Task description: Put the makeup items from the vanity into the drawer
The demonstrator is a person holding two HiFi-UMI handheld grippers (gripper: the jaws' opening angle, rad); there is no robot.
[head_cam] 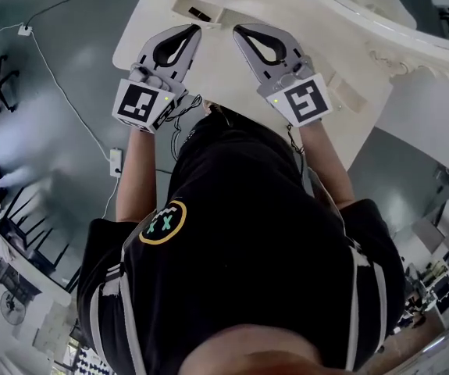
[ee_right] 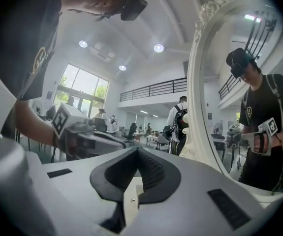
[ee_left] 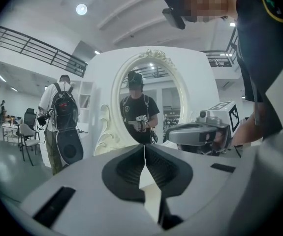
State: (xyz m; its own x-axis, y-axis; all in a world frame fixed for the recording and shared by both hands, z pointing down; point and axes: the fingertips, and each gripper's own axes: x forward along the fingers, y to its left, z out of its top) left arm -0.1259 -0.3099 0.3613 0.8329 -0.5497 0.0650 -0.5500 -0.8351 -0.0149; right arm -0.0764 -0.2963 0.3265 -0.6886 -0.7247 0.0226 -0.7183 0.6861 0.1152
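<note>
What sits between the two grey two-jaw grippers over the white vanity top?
Nothing: head view shows only bare white vanity top between the shut grey left gripper and shut right gripper.

Lit brightly from above by round ceiling lamps (ee_left: 81, 9) and by daylight through a tall window (ee_right: 83, 91). Strongly barrel-distorted in both gripper views, with black vignetted corners and a soft, unfocused near foreground. Washed out on the pale surface (head_cam: 271, 6) in the head view, smeared and hazy along the left edge.

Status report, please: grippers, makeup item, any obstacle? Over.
Both shut, empty: left hand-held gripper, right hand-held gripper, above vanity. Dark item in tray ahead. Nothing seen between.
</note>
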